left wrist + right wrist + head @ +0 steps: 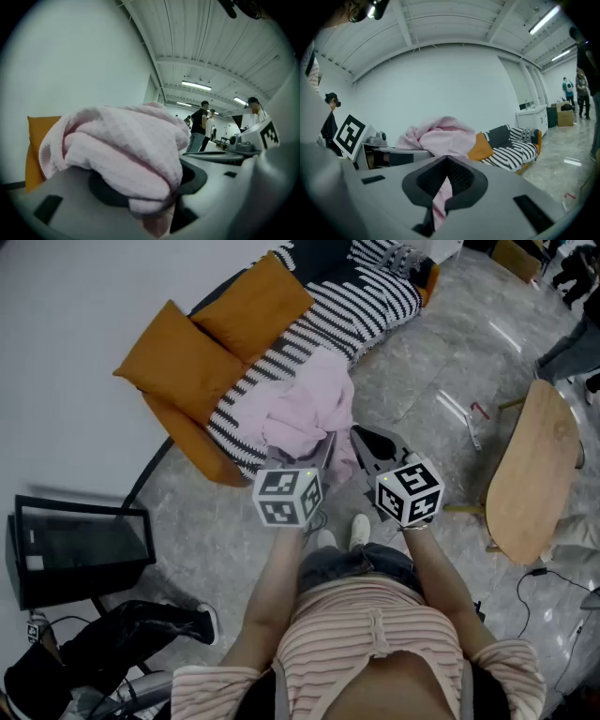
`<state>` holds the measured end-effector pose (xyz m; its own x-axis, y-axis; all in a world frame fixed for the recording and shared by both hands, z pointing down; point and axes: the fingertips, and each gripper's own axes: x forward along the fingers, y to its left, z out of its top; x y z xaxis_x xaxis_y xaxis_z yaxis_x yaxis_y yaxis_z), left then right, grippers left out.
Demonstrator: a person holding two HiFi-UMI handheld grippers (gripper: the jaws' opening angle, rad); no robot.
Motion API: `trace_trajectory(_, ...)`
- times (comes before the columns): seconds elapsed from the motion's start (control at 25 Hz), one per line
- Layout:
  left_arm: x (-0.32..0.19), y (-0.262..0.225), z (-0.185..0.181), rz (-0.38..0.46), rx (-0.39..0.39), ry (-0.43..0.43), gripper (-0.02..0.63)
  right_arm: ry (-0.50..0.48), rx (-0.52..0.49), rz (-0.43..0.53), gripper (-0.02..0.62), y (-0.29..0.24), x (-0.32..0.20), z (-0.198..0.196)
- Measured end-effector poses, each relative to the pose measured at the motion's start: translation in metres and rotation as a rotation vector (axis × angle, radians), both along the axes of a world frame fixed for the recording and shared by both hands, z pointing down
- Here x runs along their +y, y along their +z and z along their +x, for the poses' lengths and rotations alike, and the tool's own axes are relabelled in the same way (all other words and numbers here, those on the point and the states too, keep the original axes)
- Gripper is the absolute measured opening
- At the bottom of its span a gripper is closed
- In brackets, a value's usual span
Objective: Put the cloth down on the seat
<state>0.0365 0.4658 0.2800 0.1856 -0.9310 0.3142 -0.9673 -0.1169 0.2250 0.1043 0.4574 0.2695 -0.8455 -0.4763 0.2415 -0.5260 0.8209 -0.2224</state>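
Observation:
A bunched pink cloth [305, 409] hangs in the air over the front edge of a sofa whose seat [347, 306] has a black-and-white striped cover. My left gripper [328, 448] is shut on the cloth; in the left gripper view the cloth [126, 145] piles over and between the jaws of that gripper [154, 187]. My right gripper [361, 442] sits just right of it, at the cloth's hanging edge. In the right gripper view its jaws [447, 161] meet at the tips with a pink strip [439, 199] caught between them. The rest of the cloth [440, 136] rises beyond.
Orange cushions [187, 357] lean at the sofa's left end. A round wooden table [530, 470] stands to the right on the grey stone floor. A dark screen [80, 549] and black gear [122, 634] sit at lower left. People [199, 124] stand far off.

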Motion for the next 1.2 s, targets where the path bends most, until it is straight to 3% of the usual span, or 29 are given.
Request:
trace_trajectory(0.48,-0.012,0.003,-0.002,-0.028,0.008,-0.021,0.25,0.006,-0.033,-0.054,0.008,0.004,-0.014,0.014)
trace_trajectory(1.2,-0.041,0.001,0.016,-0.051,0.02,-0.087,0.25,0.053,-0.053,-0.089,0.009,0.007,-0.068,0.073)
